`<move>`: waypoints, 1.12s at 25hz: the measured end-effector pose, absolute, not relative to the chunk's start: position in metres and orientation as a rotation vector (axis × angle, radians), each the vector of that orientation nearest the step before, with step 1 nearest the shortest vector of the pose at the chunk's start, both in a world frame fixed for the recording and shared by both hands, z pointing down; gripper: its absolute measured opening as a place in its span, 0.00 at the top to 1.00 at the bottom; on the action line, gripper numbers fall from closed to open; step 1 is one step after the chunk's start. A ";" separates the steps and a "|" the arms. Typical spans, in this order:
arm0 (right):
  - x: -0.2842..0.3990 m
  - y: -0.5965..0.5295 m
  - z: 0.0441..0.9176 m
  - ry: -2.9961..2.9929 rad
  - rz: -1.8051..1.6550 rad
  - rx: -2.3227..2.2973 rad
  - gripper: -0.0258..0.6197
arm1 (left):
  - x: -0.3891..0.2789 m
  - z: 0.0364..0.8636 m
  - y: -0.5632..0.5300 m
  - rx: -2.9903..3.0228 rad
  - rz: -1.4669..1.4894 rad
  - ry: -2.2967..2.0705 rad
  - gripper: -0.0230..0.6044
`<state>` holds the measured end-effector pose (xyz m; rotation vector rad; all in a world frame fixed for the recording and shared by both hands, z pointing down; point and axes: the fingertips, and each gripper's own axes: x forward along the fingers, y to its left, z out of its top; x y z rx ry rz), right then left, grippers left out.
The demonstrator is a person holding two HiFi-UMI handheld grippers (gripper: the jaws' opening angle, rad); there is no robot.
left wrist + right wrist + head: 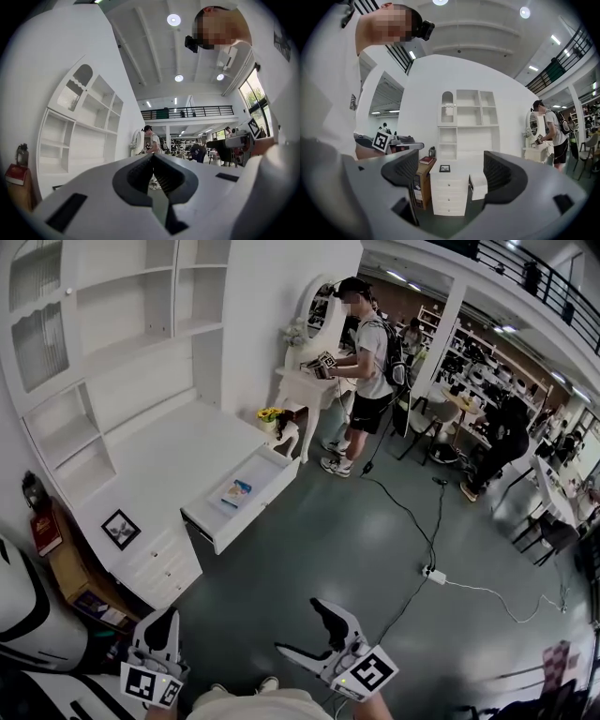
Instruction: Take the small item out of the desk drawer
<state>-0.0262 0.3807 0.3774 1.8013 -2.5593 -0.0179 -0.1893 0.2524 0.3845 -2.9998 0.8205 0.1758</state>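
A white desk (178, 460) stands against the wall at the left, and its right-hand drawer (246, 518) is pulled out. A small blue and yellow item (236, 491) lies inside the drawer. Both grippers are low in the head view, well short of the desk. My left gripper (167, 620) points up with its jaws shut (153, 159) and nothing in them. My right gripper (296, 626) stands open and empty. In the right gripper view the desk (449, 197) and its open drawer (478, 185) show far off between the spread jaws (451, 171).
A framed picture (120, 529) lies on the desk, under a white shelf unit (112, 324). A brown cabinet with a red book (45, 532) stands at the desk's left. A person (367, 352) stands at a dressing table beyond. A cable and power strip (433, 573) lie on the grey floor.
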 end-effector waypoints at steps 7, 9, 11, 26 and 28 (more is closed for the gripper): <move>0.005 0.392 0.396 -2.543 0.026 1.817 0.24 | -0.157 0.387 0.268 -2.990 0.146 0.787 0.94; 0.012 0.391 0.403 -2.546 0.070 1.829 0.24 | -0.155 0.393 0.270 -2.991 0.117 0.802 0.94; 0.016 0.389 0.409 -2.557 0.109 1.837 0.24 | -0.157 0.400 0.269 -2.997 0.088 0.826 0.94; 0.048 0.303 0.445 -2.512 0.248 1.796 0.24 | -0.113 0.445 0.184 -3.097 0.026 0.845 0.94; 0.062 0.275 0.445 -2.500 0.266 1.794 0.24 | -0.100 0.446 0.155 -3.106 0.042 0.847 0.94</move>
